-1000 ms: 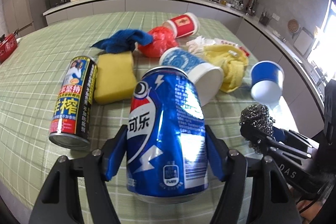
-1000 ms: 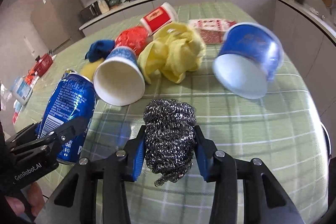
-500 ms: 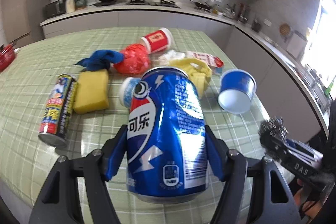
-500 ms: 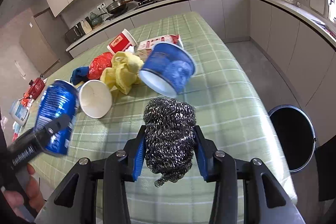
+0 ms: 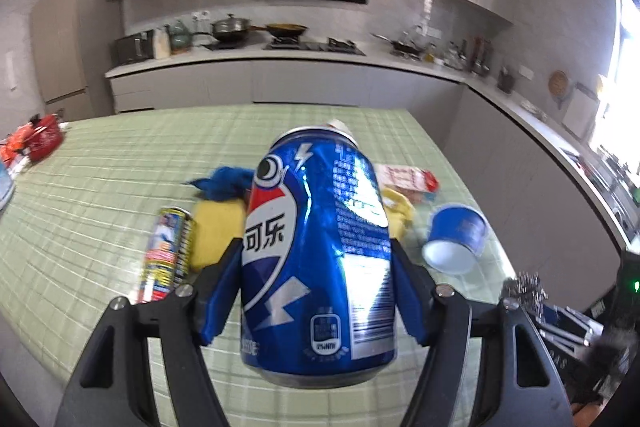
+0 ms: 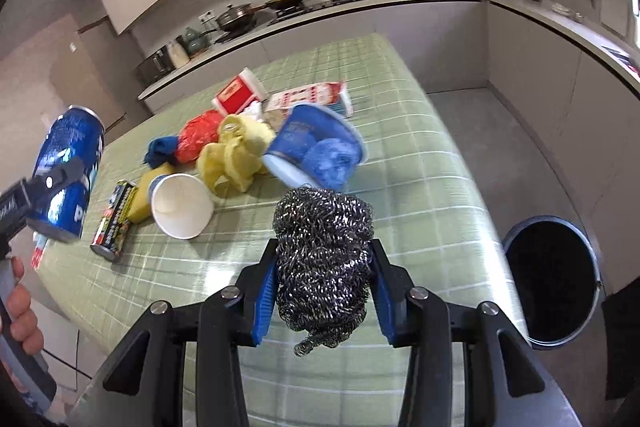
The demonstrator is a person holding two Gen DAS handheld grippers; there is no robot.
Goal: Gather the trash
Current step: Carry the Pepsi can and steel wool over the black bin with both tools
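Left gripper [image 5: 316, 287] clamps a blue cola can [image 5: 318, 247]; right gripper [image 6: 324, 291] grasps a steel scourer [image 6: 324, 259]. Cups, rags litter the table [image 6: 420, 155]; black bin [image 6: 552, 279] at three o'clock.

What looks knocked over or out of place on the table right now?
Three cups lie tipped on their sides: the white cup, the blue cup and the red cup. The yellow can also lies flat. Nothing looks spilled. The blue can looks dented.

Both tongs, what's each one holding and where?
Left tongs clamp the blue cola can by its sides; right tongs squeeze the steel wool scrubber across its middle.
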